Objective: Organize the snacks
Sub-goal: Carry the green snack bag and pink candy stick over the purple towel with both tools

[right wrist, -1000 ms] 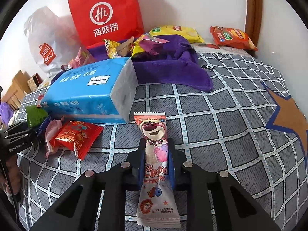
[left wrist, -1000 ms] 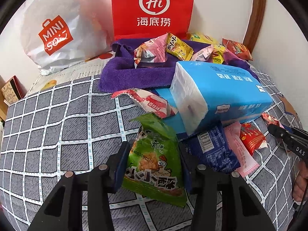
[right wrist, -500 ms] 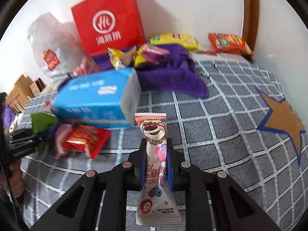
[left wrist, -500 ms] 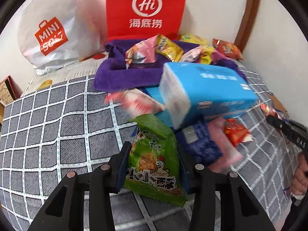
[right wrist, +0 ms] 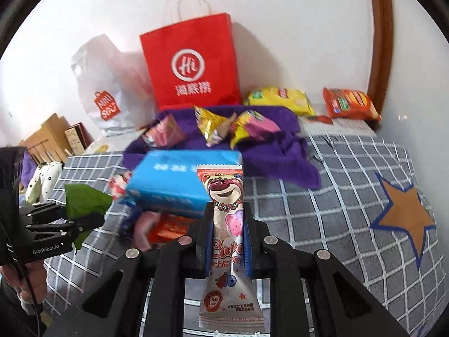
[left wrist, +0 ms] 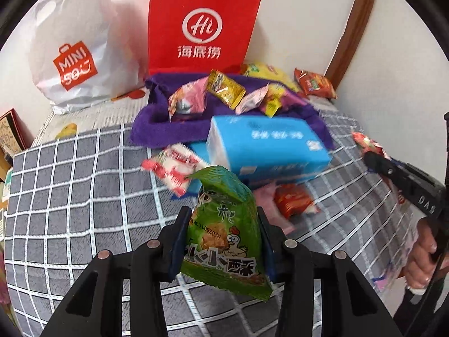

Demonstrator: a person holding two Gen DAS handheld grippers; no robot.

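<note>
green chicken-print packet [left wrist: 226, 230] | pink bear-print packet [right wrist: 227, 241] | both clamped

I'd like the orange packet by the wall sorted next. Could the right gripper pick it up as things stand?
Probably not yet. The right gripper is shut on the pink bear snack, so its jaws are taken. The orange packet itself lies uncovered at the far edge of the bed, with bare checked bedspread leading up to it.

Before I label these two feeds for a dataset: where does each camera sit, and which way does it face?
Left wrist: behind the left gripper, jaws holding the green snack packet, facing the red bag; right hand at right.
Right wrist: behind the right gripper, holding the bear packet, facing the same wall.
Shared: blue tissue pack, purple towel.
</note>
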